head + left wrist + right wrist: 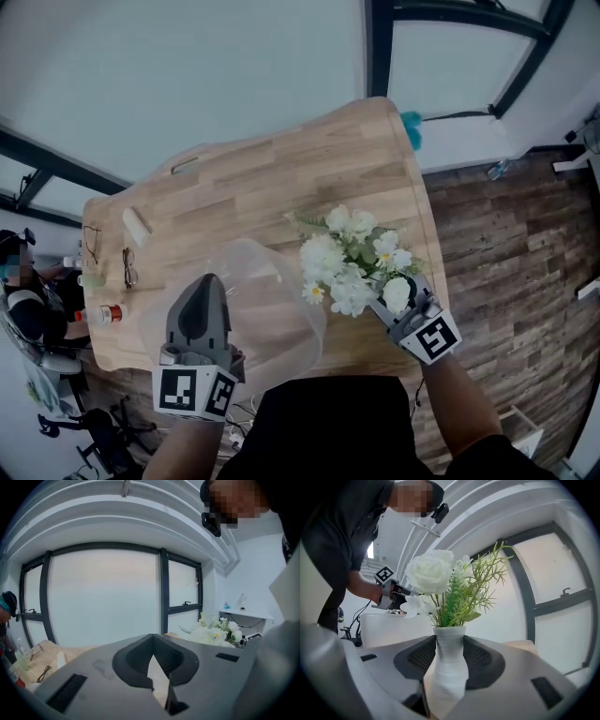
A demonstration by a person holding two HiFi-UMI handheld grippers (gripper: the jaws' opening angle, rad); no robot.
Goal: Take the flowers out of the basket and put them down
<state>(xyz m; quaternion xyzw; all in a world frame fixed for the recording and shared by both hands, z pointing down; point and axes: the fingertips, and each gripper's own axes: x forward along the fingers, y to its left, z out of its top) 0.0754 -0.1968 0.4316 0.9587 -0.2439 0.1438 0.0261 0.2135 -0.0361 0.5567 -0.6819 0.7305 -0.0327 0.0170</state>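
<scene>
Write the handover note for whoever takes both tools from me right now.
Grip: the left tool is shut on the thin wall of the clear basket, near the table's front edge. The right tool is shut on the white wrapped stem of the flowers.
Done: the flowers are out of the basket, to its right, over the table.
Left: lay the flowers on the table and open the right tool. I cannot tell whether they touch it yet.

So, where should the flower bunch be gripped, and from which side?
The white wrapped stem below the blooms, approached from the stem's end, as the right tongs hold it. It looks narrow and firm enough to fit between them, while the blooms spread wide and would probably crush.
</scene>
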